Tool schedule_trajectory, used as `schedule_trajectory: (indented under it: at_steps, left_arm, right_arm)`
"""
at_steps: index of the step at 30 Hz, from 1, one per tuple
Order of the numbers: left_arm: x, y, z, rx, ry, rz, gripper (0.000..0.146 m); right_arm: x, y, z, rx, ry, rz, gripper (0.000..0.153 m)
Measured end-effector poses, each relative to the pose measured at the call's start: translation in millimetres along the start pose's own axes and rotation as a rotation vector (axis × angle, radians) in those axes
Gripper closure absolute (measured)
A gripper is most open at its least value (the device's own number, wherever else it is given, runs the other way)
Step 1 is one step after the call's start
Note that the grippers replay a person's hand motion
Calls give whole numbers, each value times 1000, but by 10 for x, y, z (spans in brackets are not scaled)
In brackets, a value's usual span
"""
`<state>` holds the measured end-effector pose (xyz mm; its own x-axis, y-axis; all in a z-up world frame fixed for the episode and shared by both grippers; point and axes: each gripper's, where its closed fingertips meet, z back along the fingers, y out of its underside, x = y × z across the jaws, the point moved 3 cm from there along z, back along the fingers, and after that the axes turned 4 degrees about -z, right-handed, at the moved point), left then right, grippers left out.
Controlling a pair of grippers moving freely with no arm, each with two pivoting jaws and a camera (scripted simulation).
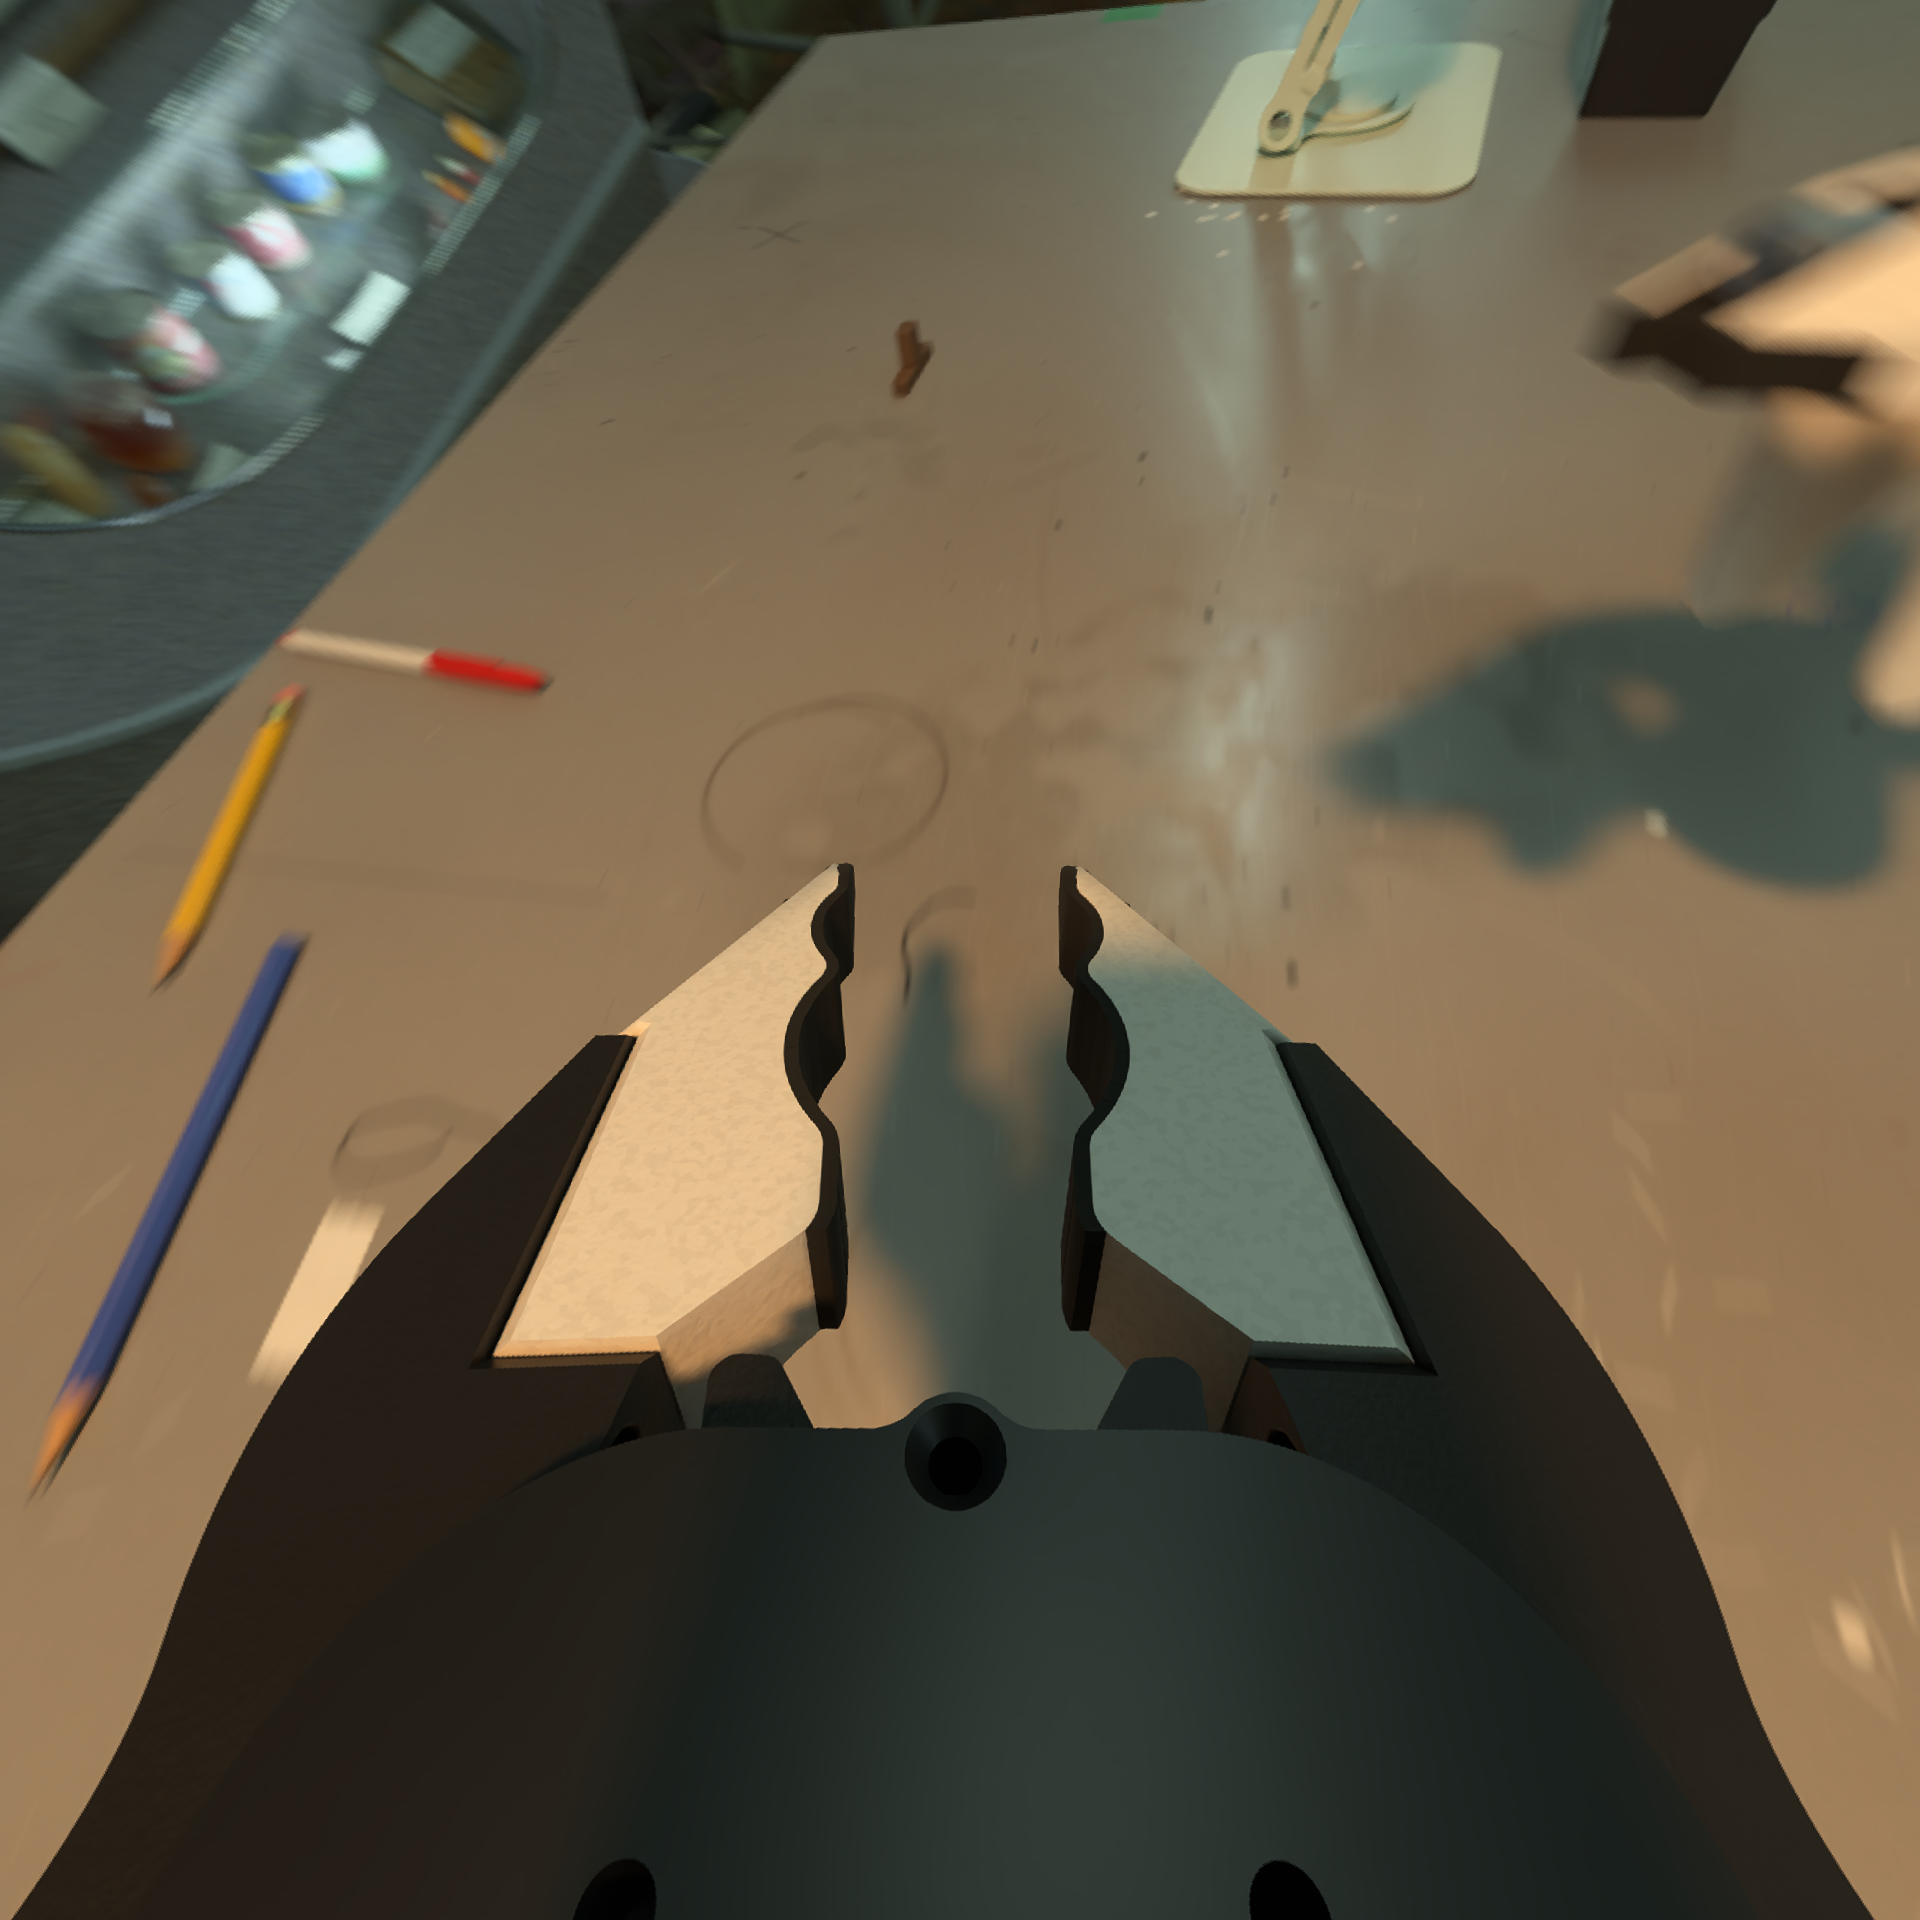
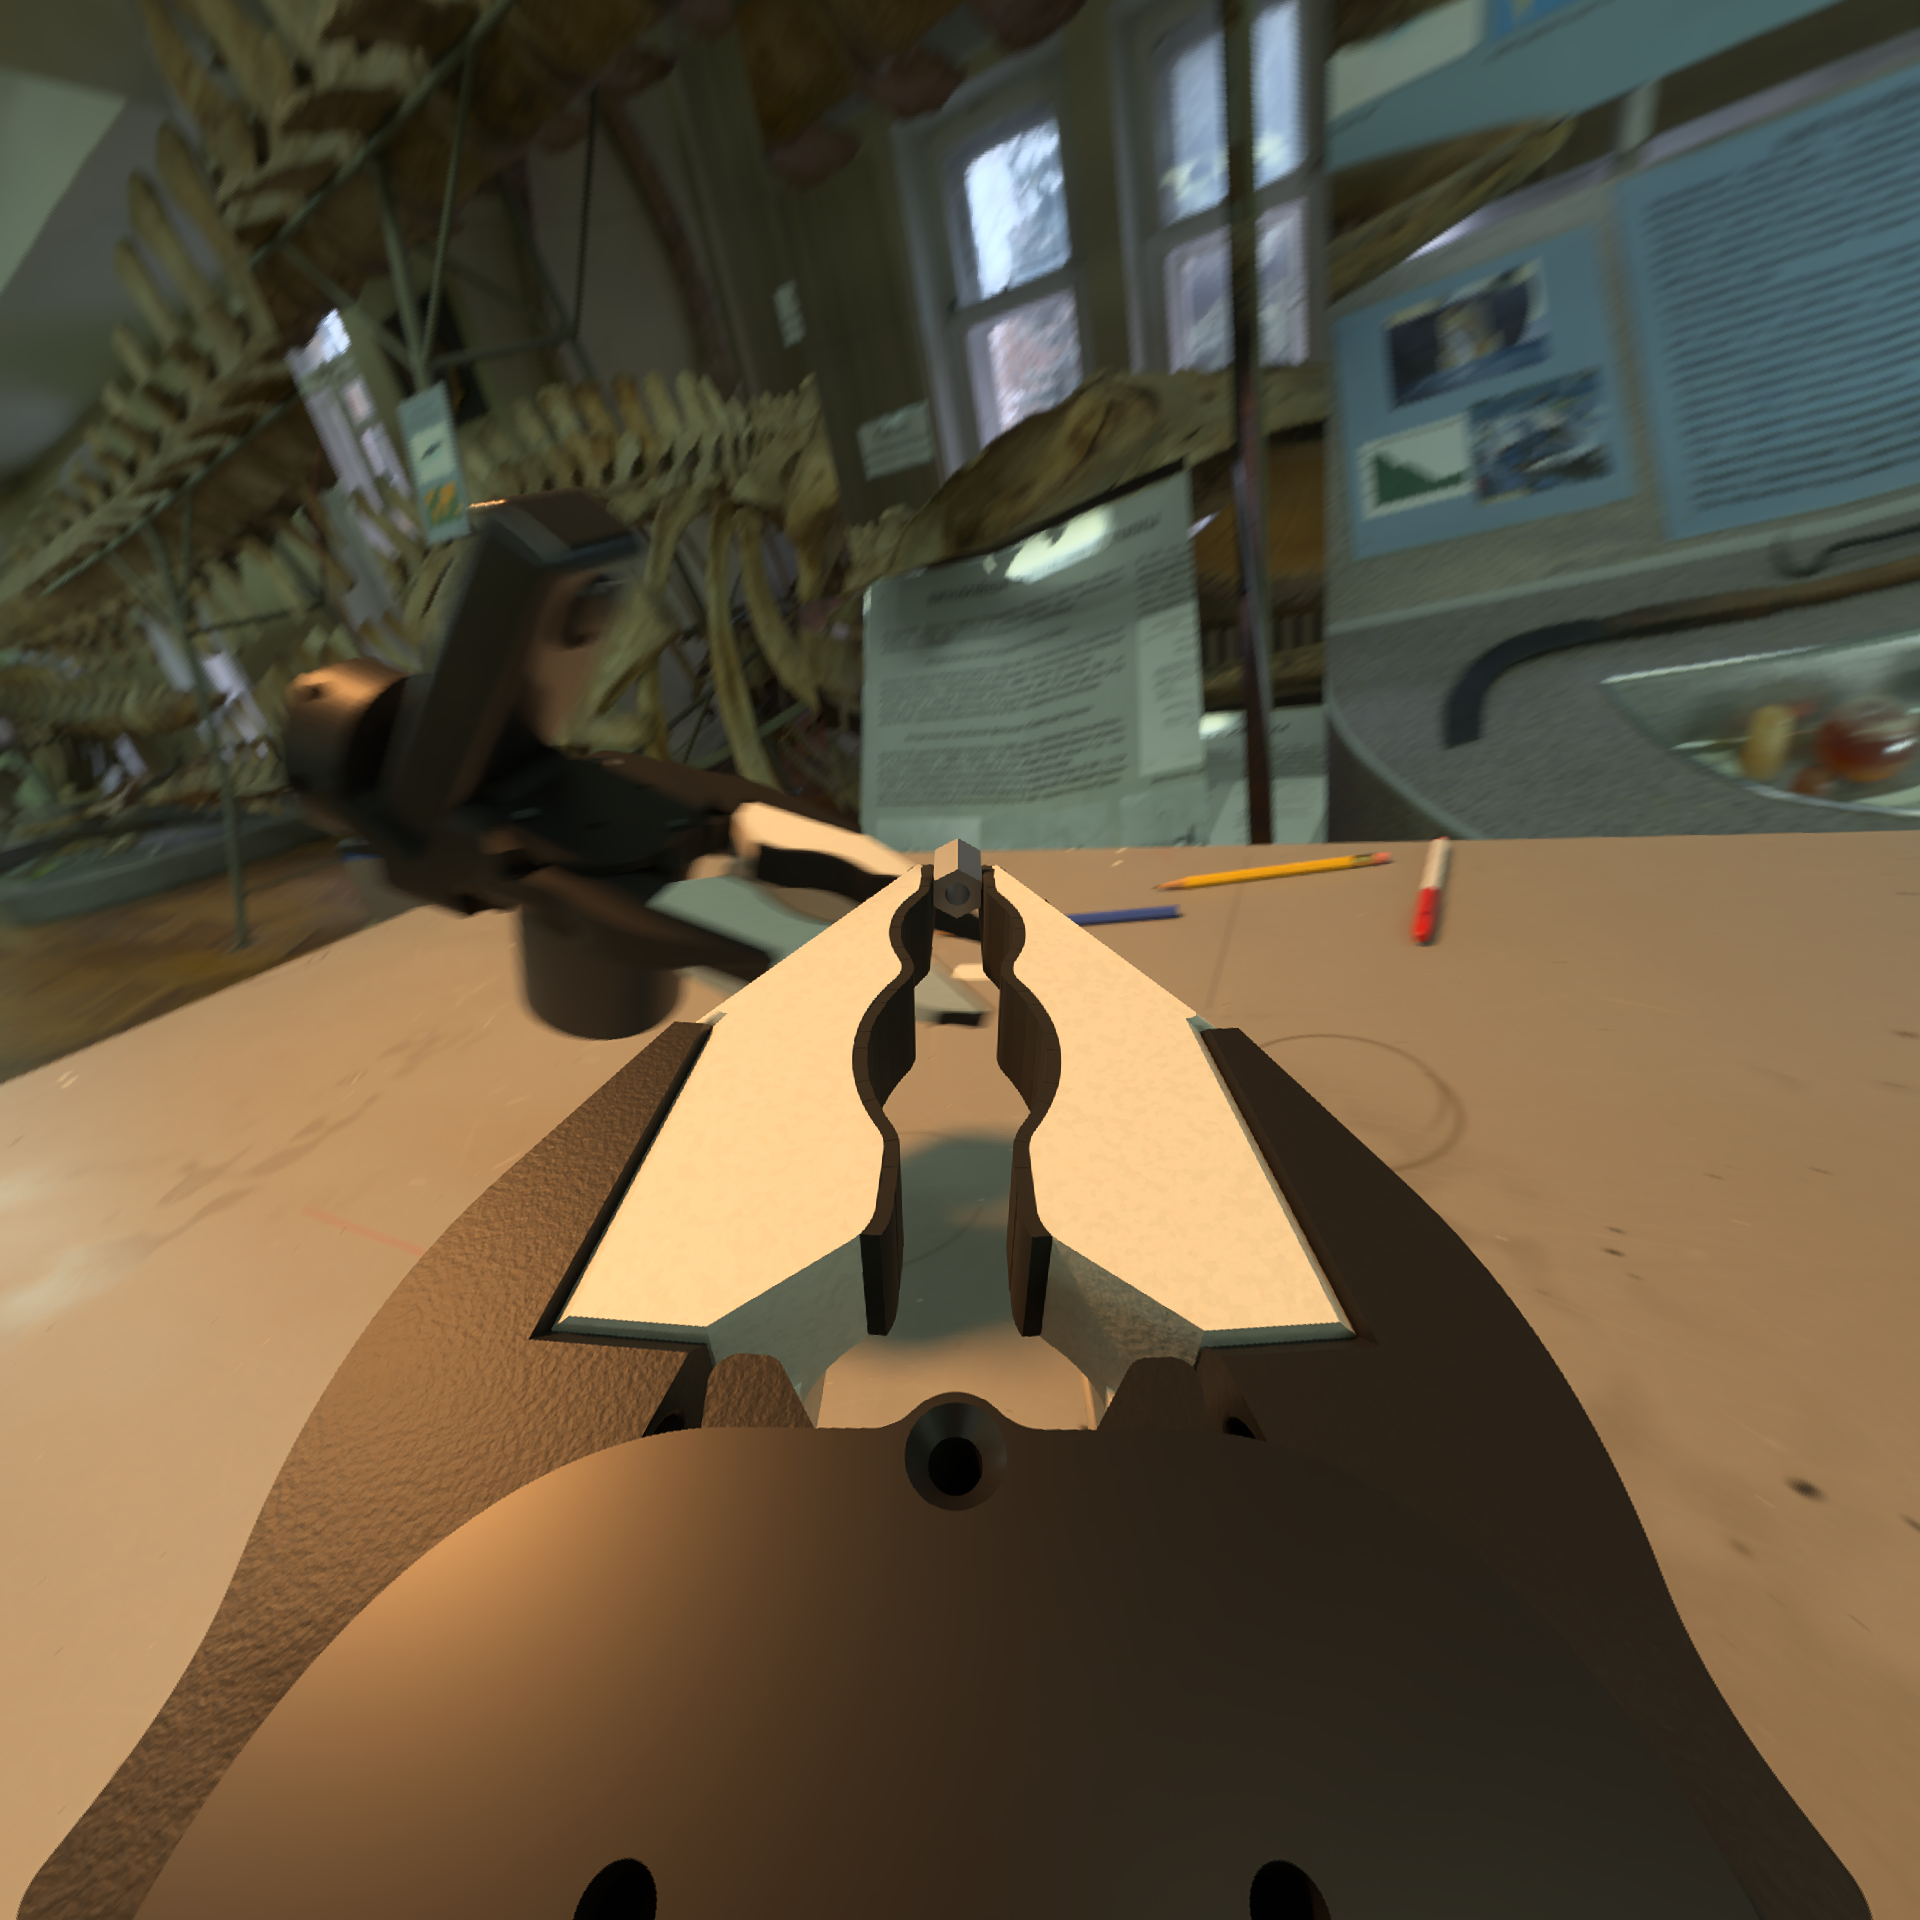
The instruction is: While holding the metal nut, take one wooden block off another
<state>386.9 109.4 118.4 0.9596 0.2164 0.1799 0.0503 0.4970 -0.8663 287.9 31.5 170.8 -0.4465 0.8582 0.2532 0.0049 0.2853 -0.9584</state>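
Note:
My right gripper [image 2: 956, 891] is shut on a small grey metal nut [image 2: 956, 878], pinched at the fingertips a little above the tan table [image 2: 1558, 1195]. My left gripper [image 1: 958, 883] is open and empty, low over the table [image 1: 1039, 540]. It shows blurred in the right wrist view [image 2: 790, 883], just beyond and left of the nut. The right gripper shows blurred at the right edge of the left wrist view [image 1: 1704, 312]. No wooden blocks show in either view.
A yellow pencil [image 1: 231, 831], a blue pencil [image 1: 177, 1195] and a red-capped marker [image 1: 416, 660] lie at the left. A small brown piece [image 1: 909, 358] lies farther off. A beige mat [image 1: 1340, 125] with a wrench and a dark box [image 1: 1662, 52] stand at the far end.

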Motion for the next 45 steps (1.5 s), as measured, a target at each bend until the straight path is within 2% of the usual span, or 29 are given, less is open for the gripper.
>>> schedule_trajectory:
  at_steps: [3,5,8,10,14,18,23,31,34,36,39,41,45]
  left_arm:
    - [136,-448,-854,50,106,19,105]
    - [217,-683,-1475,104,136,-29,100]
    - [280,-945,-2330,131,147,-127,99]
    - [320,-1056,-2805,147,179,-138,99]
    - [400,-1185,-3475,178,235,-125,98]
    - [369,-1173,-3824,225,289,-166,98]
    - [424,-1102,-3962,250,236,-191,109]
    - [423,-1112,-4049,260,322,-84,118]
    - [398,-1116,-4038,264,318,-101,138]
    - [370,-1117,-3977,250,311,-123,138]
    - [353,-1178,-3725,191,293,-141,138]
    - [376,-1229,-3440,147,274,-141,138]
    - [433,-1244,-2595,49,236,-106,138]
  right_arm:
    - [-163,-80,214,-70,64,-9,145]
    - [-247,-105,292,-82,72,-43,145]
    - [-288,-107,330,-111,20,-156,145]
    - [-291,-70,324,-101,-13,-223,145]
    - [-316,-30,327,-94,-43,-299,145]
    - [-346,-16,319,-92,-61,-348,145]
    - [-347,-10,315,-92,-69,-360,145]
    - [-341,4,304,-87,-91,-390,145]
    - [-339,5,304,-86,-92,-387,145]
    - [-338,3,306,-87,-94,-389,145]
    - [-332,0,309,-88,-97,-388,145]
    - [-318,-2,307,-87,-100,-379,145]
    - [-275,-9,304,-84,-103,-344,145]
